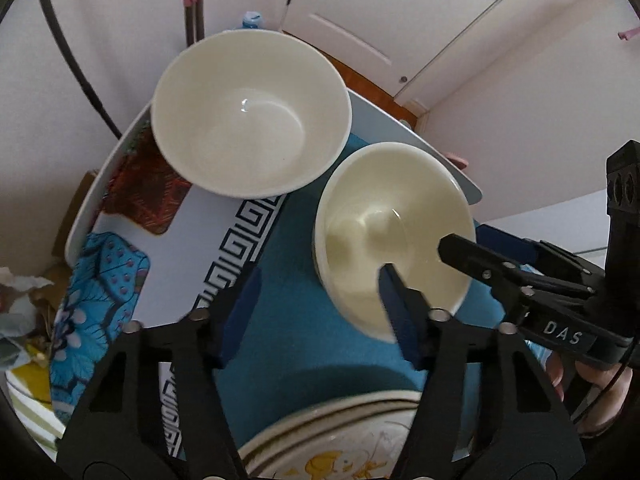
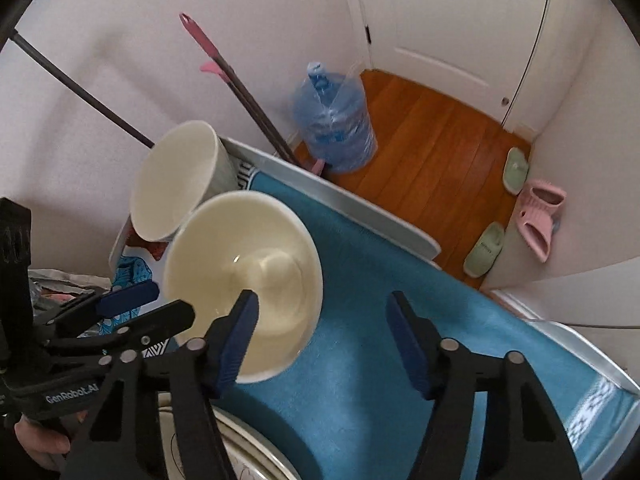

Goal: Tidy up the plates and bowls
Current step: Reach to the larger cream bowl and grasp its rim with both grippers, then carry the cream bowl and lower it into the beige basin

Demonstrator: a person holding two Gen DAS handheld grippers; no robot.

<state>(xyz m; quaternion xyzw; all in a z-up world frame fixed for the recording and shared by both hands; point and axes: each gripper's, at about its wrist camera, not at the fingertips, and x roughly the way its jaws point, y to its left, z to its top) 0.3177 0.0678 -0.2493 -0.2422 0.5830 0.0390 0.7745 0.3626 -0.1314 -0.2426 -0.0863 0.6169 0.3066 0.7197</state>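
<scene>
Bowls: two; large bowl [image 1: 251, 114] at 12 o'clock, small bowl [image 1: 390, 236] at 2 on the blue-clothed surface [image 1: 304, 320].
Left gripper [image 1: 318, 310]: open, empty.
Right gripper [image 2: 322, 338]: open, empty.
Right view only: water jug [image 2: 335, 120], four slippers [image 2: 540, 216].
Left view only: plate's [image 1: 344, 446] yellow motif at 6.

White worktop [image 1: 176, 264] covered by a blue cloth [image 1: 296, 320], large white bowl [image 1: 252, 112] at its far edge, smaller cream bowl [image 1: 392, 232] beside it, patterned plates [image 1: 340, 440] at the near edge.

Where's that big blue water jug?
In the right wrist view, the water jug stands on the wooden floor beyond the table's far edge, beside the mop handles.
</scene>
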